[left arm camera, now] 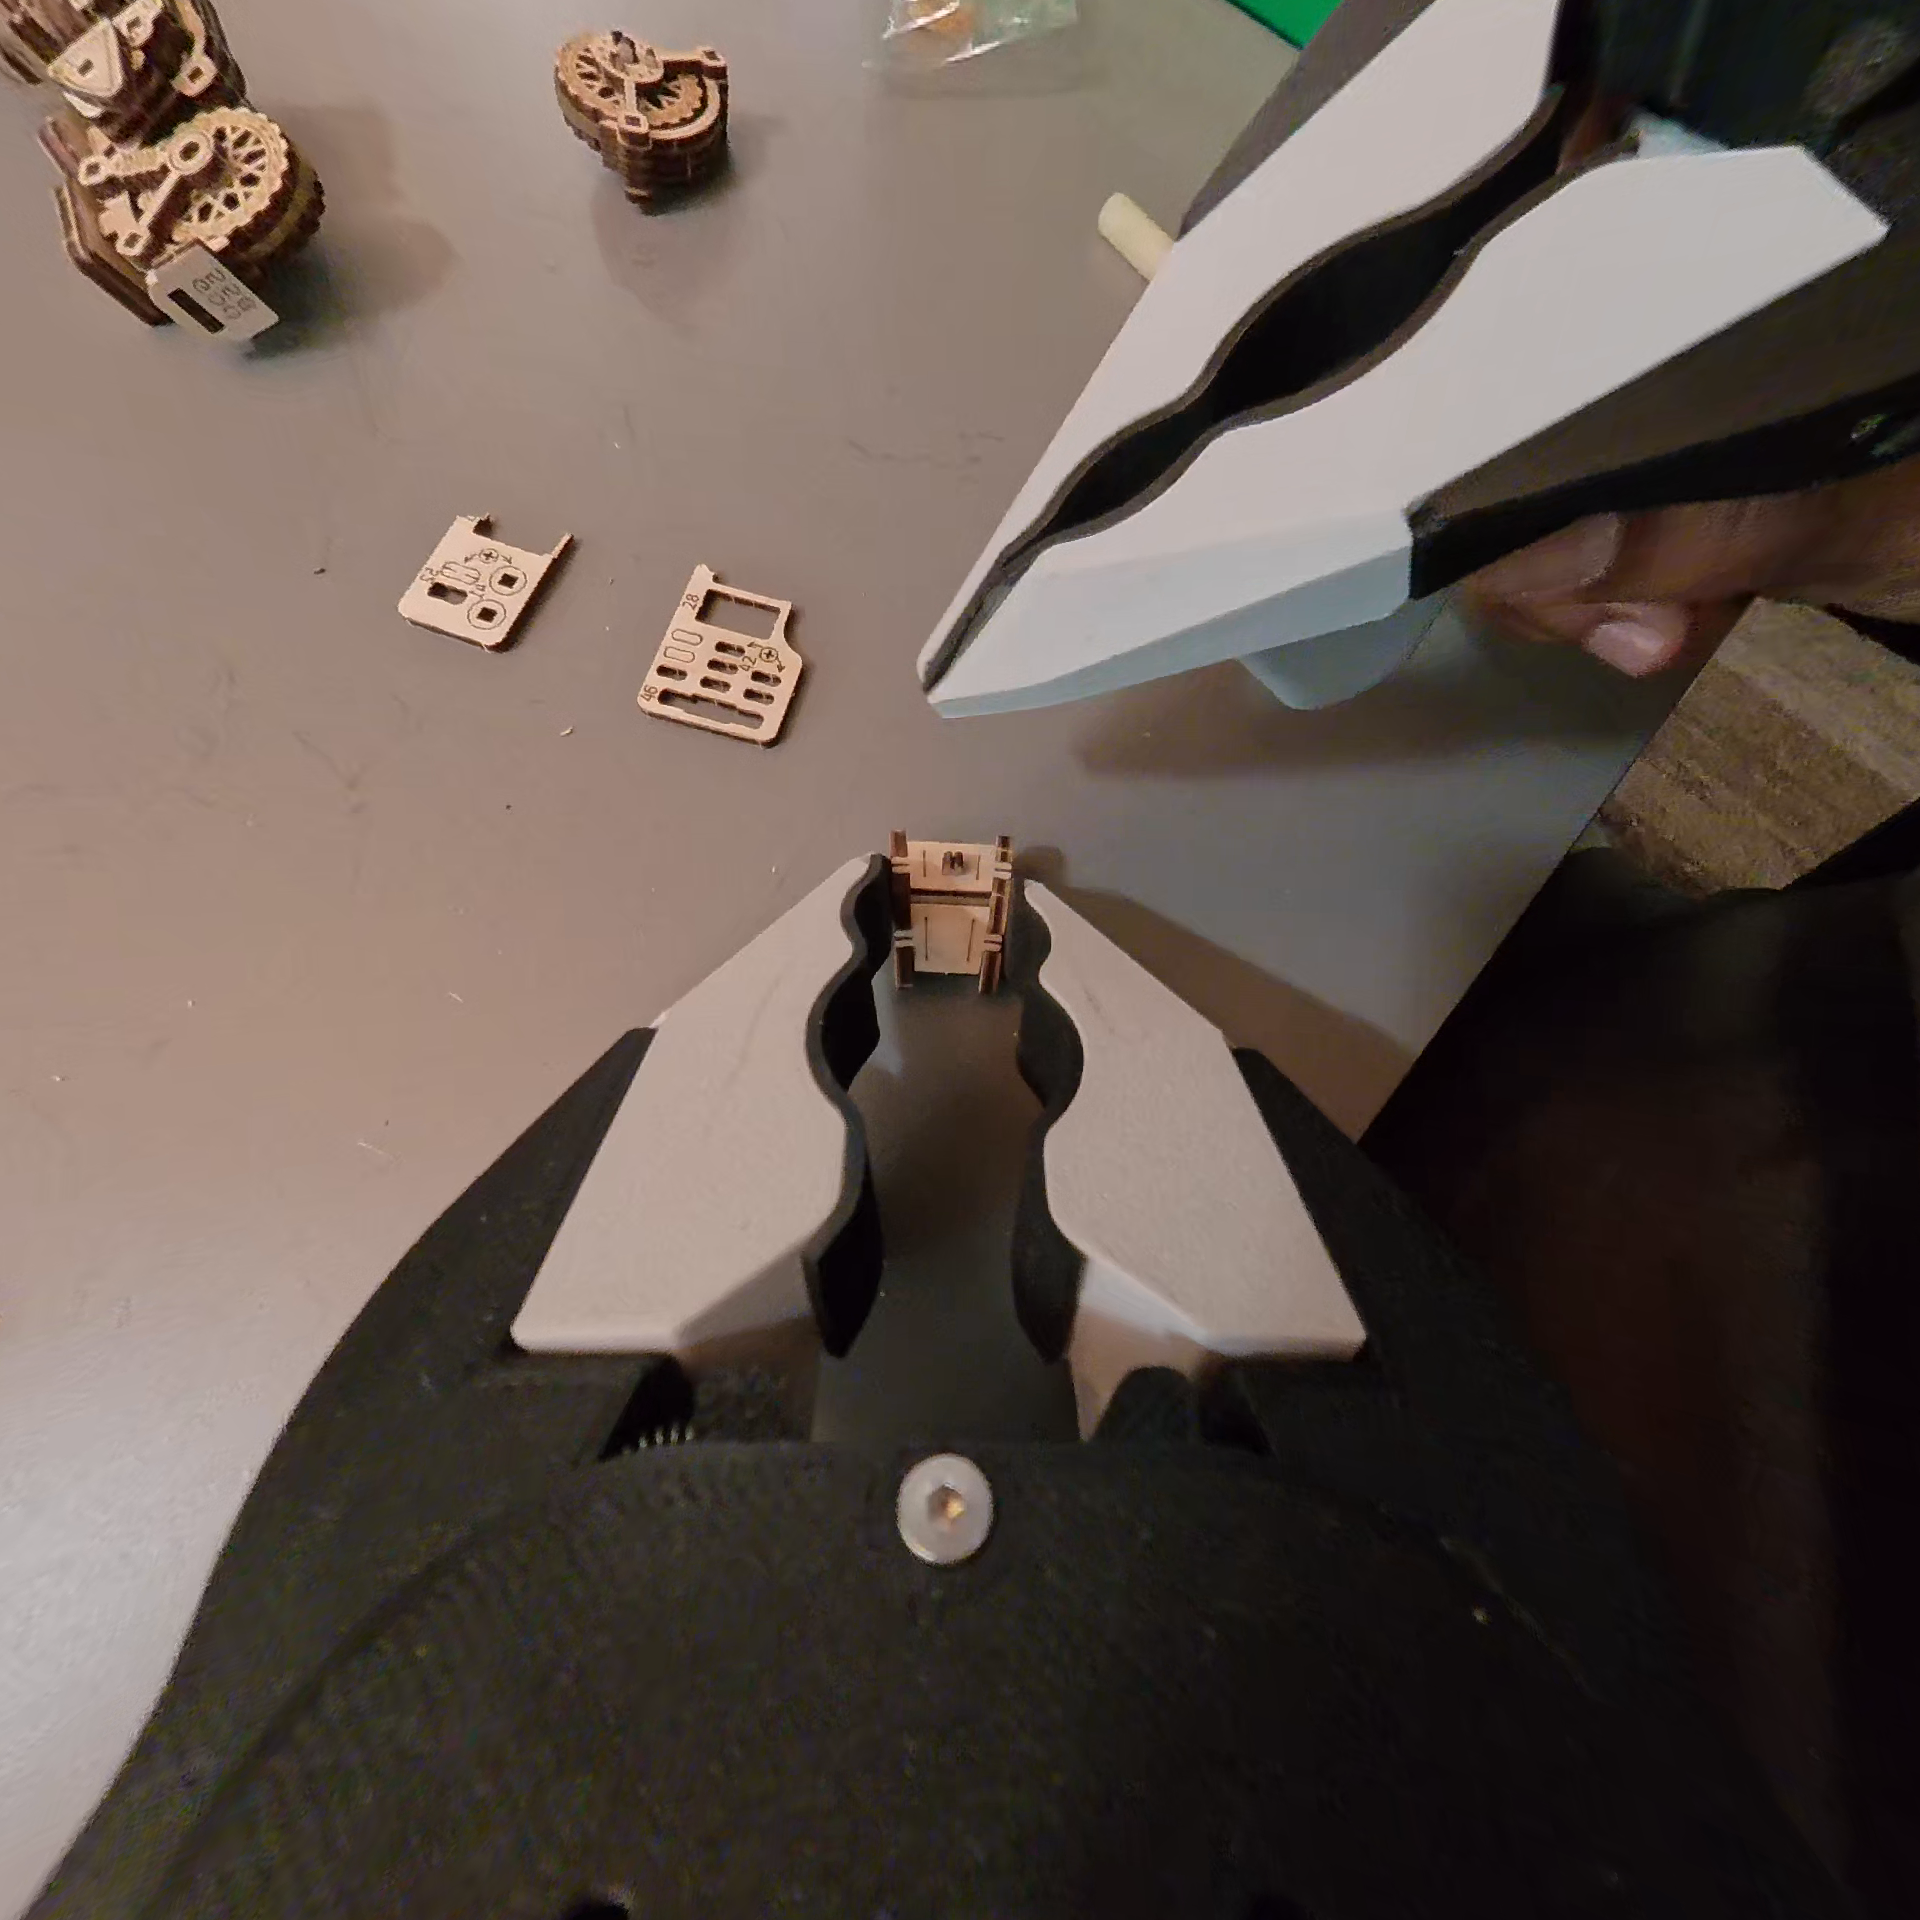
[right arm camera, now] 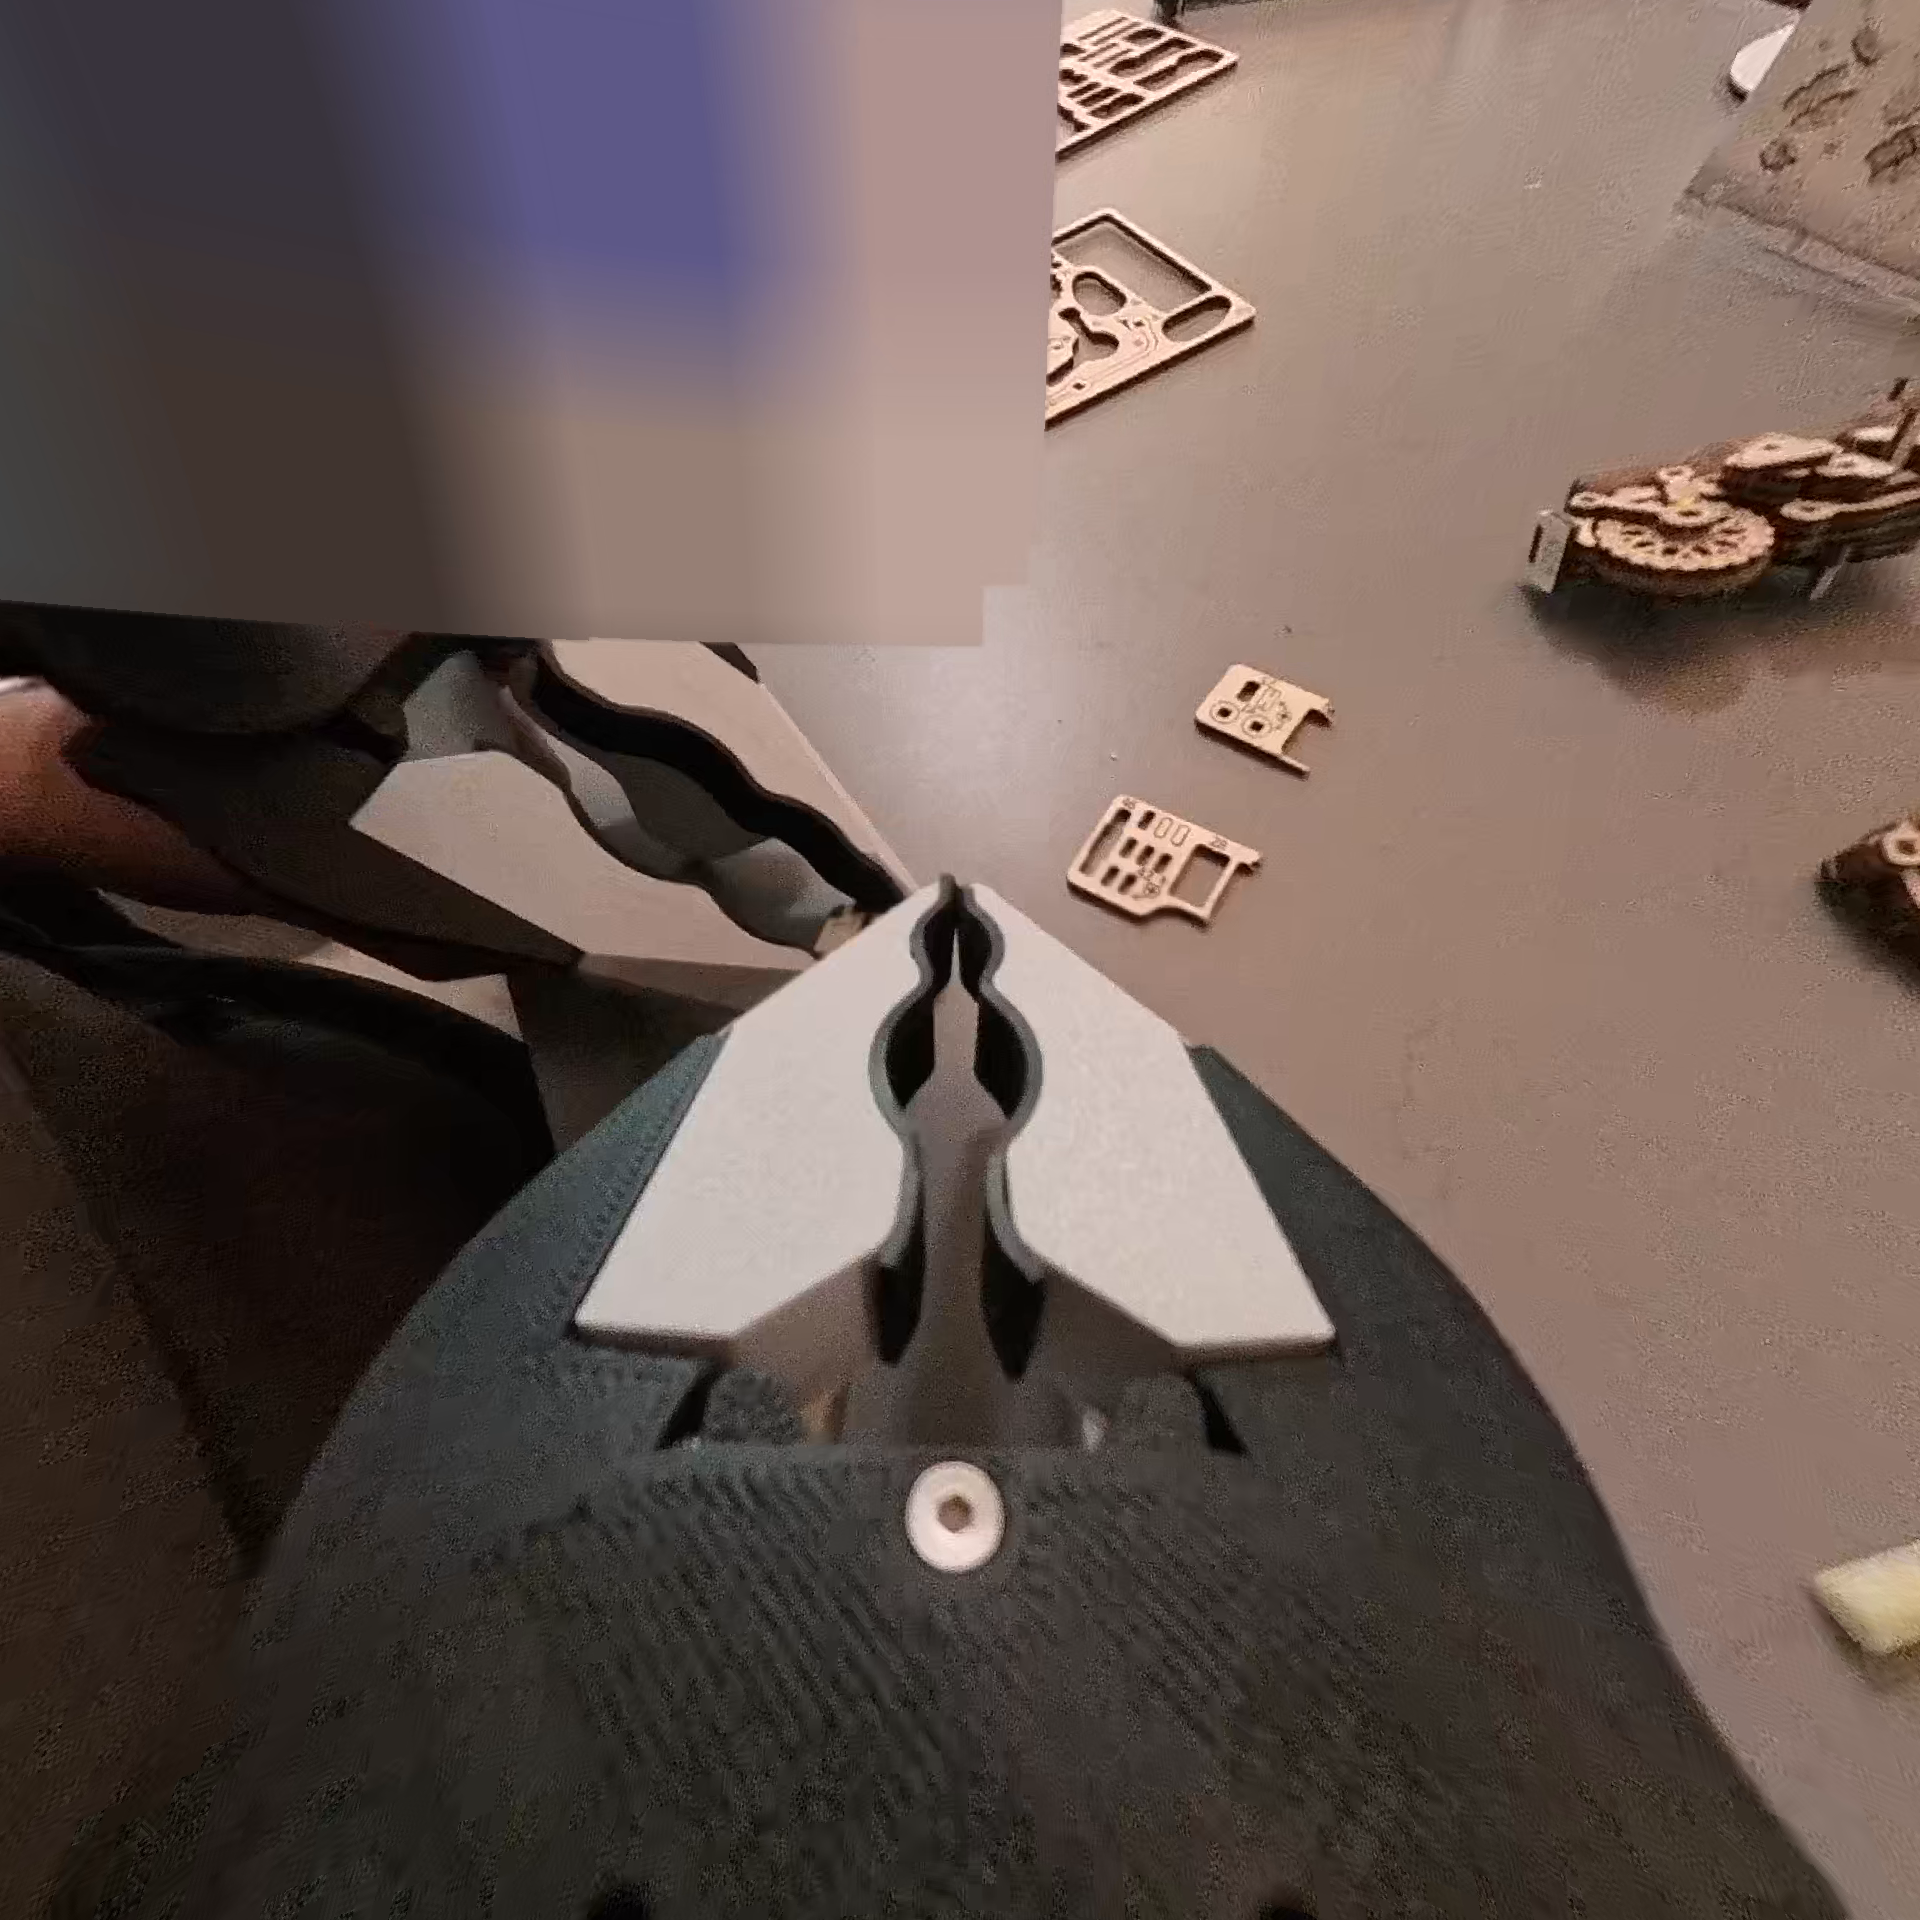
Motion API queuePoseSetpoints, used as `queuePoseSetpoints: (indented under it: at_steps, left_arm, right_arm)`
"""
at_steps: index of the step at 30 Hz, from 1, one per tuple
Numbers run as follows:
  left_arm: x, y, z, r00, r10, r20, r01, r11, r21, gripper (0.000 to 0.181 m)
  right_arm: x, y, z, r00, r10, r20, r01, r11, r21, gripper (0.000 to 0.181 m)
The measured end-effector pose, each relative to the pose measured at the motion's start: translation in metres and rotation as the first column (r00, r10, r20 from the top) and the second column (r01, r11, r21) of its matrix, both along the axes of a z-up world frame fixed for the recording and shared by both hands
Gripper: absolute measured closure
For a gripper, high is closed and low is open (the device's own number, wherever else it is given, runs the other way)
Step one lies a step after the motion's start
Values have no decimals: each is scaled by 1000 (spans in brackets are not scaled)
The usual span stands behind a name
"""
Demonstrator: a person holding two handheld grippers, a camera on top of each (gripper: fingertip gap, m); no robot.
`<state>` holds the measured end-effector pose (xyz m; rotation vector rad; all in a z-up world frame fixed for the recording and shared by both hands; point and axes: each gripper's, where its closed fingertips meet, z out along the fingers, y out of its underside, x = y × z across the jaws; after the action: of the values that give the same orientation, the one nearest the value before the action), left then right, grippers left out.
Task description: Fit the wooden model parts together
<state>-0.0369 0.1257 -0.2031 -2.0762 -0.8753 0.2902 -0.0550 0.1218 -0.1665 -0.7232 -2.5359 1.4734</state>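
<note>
left tongs (left arm camera: 951, 883) sit closest to the lens, spread open around a small wooden box frame (left arm camera: 952, 914) that stands on the grey bench (left arm camera: 260, 935). can't tell if the pads actually touch the frame, there seems to be a sliver of gap on the right side.

right tongs (left arm camera: 935, 681) hang just beyond and right of the frame, tips pinched together with nothing between them, same in their own view (right arm camera: 951, 894).

beyond-left of the frame lies a flat slotted wooden plate (left arm camera: 722, 670), and left of that a second plate with round holes (left arm camera: 480, 584). both lie flat, apart from each other.

far beyond the frame are a small geared wooden assembly (left arm camera: 644, 114) and a bigger built-up model (left arm camera: 166, 187) in the far left corner. a cream peg (left arm camera: 1132, 234) lies far beyond-right.
</note>
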Motion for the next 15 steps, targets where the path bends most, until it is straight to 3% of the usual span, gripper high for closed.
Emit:
queuePoseSetpoints:
  at_steps: [4,8,10,15]
  left_arm:
    - [0,-2,3,1000,10,1,-10,999,44,160]
    - [2,-3,27,1000,5,-26,2,974,228,160]
    - [1,-5,47,1000,3,-16,4,922,386,161]
    - [-4,-20,90,1000,-18,-1,14,710,704,161]
  right_arm:
    - [-7,5,12,998,-37,48,42,992,-116,181]
    - [-14,15,22,994,-73,76,88,974,-209,181]
    - [-16,19,27,993,-83,83,101,964,-247,181]
    - [-15,24,32,992,-73,105,100,951,-291,181]
